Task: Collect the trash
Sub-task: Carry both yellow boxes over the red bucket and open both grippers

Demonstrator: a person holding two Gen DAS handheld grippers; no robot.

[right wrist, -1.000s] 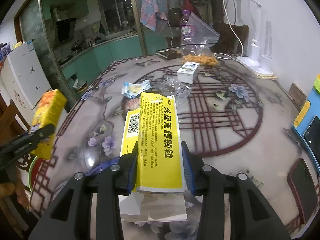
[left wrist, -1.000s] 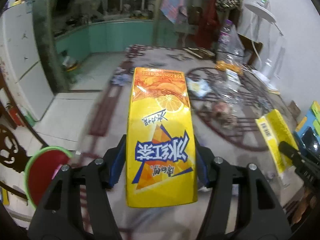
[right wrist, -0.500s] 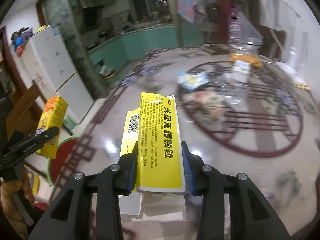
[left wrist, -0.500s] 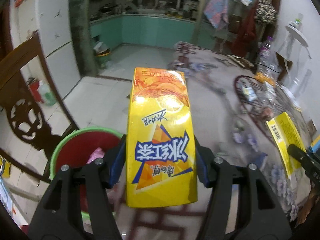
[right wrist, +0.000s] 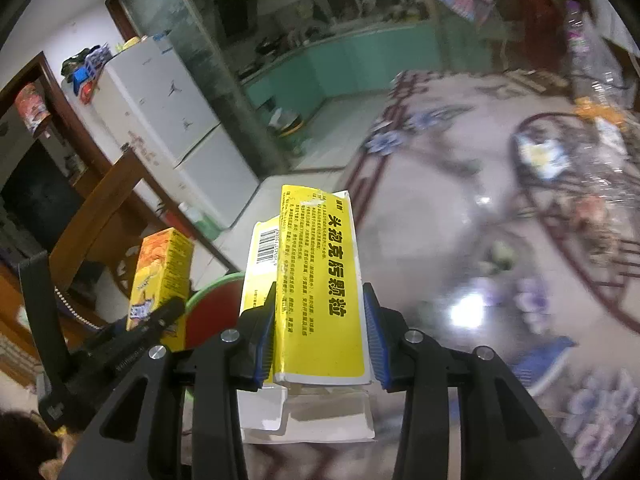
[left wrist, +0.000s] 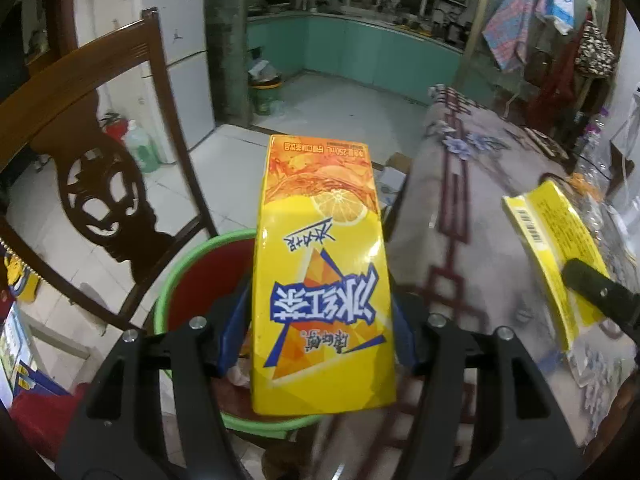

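Both grippers have swung off the desk [left wrist: 460, 216] toward the green-rimmed bin [left wrist: 188, 264] beside the chair [left wrist: 92, 184]. Left gripper [left wrist: 320, 332] fingers clamp the yellow tea carton [left wrist: 320, 272] above it; right gripper [right wrist: 320, 328] fingers squeeze the flattened yellow medicine box [right wrist: 320, 280] near the desk edge.

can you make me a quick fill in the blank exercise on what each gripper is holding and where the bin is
1. The left gripper is shut on a yellow iced tea ____.
2. The medicine box is held by the ____ gripper.
3. The bin below the left gripper has a ____ rim.
4. Next to the bin stands a wooden ____.

Missing words: carton; right; green; chair
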